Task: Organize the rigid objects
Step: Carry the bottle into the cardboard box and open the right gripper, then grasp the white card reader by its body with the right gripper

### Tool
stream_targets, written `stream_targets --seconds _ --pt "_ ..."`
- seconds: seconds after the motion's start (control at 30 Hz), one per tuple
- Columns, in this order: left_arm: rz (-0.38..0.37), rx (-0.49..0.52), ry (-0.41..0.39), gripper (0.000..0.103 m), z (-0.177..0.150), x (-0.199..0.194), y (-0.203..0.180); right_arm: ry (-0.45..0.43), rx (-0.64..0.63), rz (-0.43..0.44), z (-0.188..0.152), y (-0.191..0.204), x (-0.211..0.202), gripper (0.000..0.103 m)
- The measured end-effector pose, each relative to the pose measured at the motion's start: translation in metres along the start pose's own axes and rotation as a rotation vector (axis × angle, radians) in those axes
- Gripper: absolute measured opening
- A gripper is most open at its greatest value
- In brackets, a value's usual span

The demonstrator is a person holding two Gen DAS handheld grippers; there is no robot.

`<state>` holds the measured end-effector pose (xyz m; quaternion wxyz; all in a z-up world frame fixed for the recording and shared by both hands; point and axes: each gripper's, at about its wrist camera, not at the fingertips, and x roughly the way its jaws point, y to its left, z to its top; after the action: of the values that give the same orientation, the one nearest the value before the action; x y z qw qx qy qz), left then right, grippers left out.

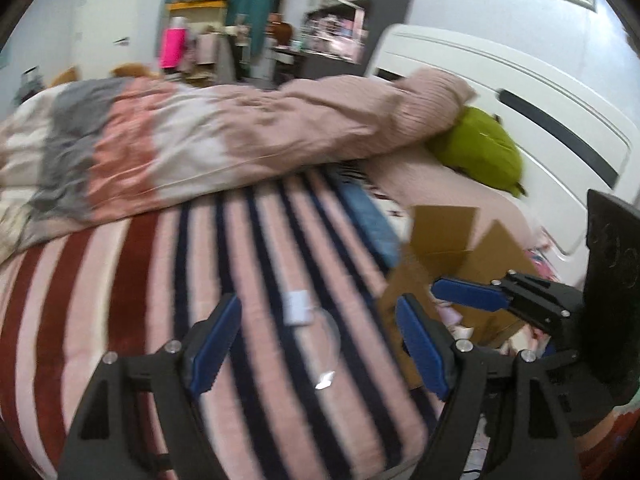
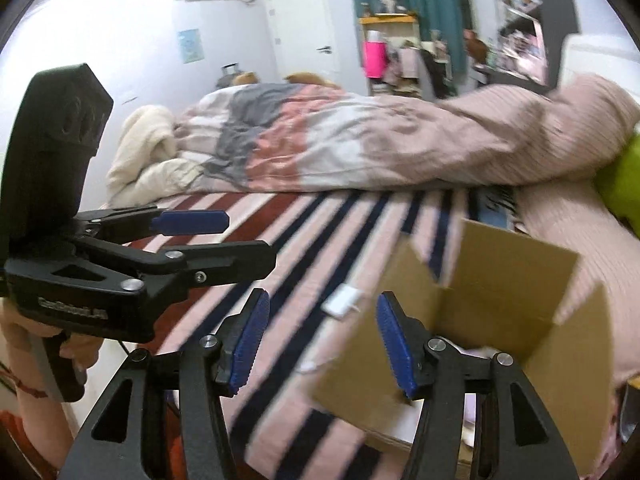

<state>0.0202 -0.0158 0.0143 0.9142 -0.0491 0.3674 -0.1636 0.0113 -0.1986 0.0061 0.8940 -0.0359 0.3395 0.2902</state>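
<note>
My left gripper [image 1: 316, 340] is open and empty above the striped blanket [image 1: 140, 300]. A small white flat object [image 1: 297, 309] lies on the blanket between and just beyond its fingers, with a clear round thing [image 1: 328, 340] beside it. My right gripper [image 2: 320, 344] is open and empty over the near edge of an open cardboard box [image 2: 500, 312]. The white object [image 2: 342, 300] also shows in the right wrist view, left of the box. The box [image 1: 448, 252] stands right of the left gripper. The left gripper also shows in the right wrist view [image 2: 208, 236].
A rumpled pink, white and grey duvet [image 1: 200, 136] lies across the bed behind the blanket. A green cushion [image 1: 480, 148] rests by the white headboard [image 1: 540, 92]. A blue item [image 1: 368, 212] lies near the box. Shelves and clutter stand at the far wall.
</note>
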Motion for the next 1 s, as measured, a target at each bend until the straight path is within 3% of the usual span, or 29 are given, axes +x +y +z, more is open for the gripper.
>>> stream_targets --seconds 0.2,0.33,0.47,0.57,0.67,0.8,0.93,1.0 --pt "0.082 -0.111 0.002 0.077 -0.038 -0.008 0.071 0.080 -0.088 0.074 0.002 0.053 0.053 0.052" --pt "0.098 -0.143 0.027 0.077 -0.058 0.008 0.101 0.163 -0.080 0.061 -0.007 0.057 0.098 0.053" --pt "0.078 -0.163 0.047 0.077 -0.073 0.025 0.114 0.232 -0.015 -0.047 -0.023 0.036 0.143 0.056" --pt "0.058 -0.164 0.063 0.077 -0.082 0.036 0.120 0.194 -0.016 -0.275 -0.033 0.012 0.169 0.058" --pt "0.059 -0.170 0.079 0.077 -0.087 0.045 0.126 0.204 0.046 -0.378 -0.040 -0.016 0.183 0.058" --pt "0.067 -0.186 0.090 0.077 -0.090 0.051 0.133 0.240 0.129 -0.336 -0.044 -0.037 0.195 0.059" --pt "0.066 -0.189 0.090 0.077 -0.091 0.050 0.135 0.239 0.130 -0.318 -0.045 -0.039 0.202 0.059" --pt "0.068 -0.194 0.089 0.077 -0.091 0.049 0.137 0.234 0.109 -0.297 -0.047 -0.032 0.202 0.053"
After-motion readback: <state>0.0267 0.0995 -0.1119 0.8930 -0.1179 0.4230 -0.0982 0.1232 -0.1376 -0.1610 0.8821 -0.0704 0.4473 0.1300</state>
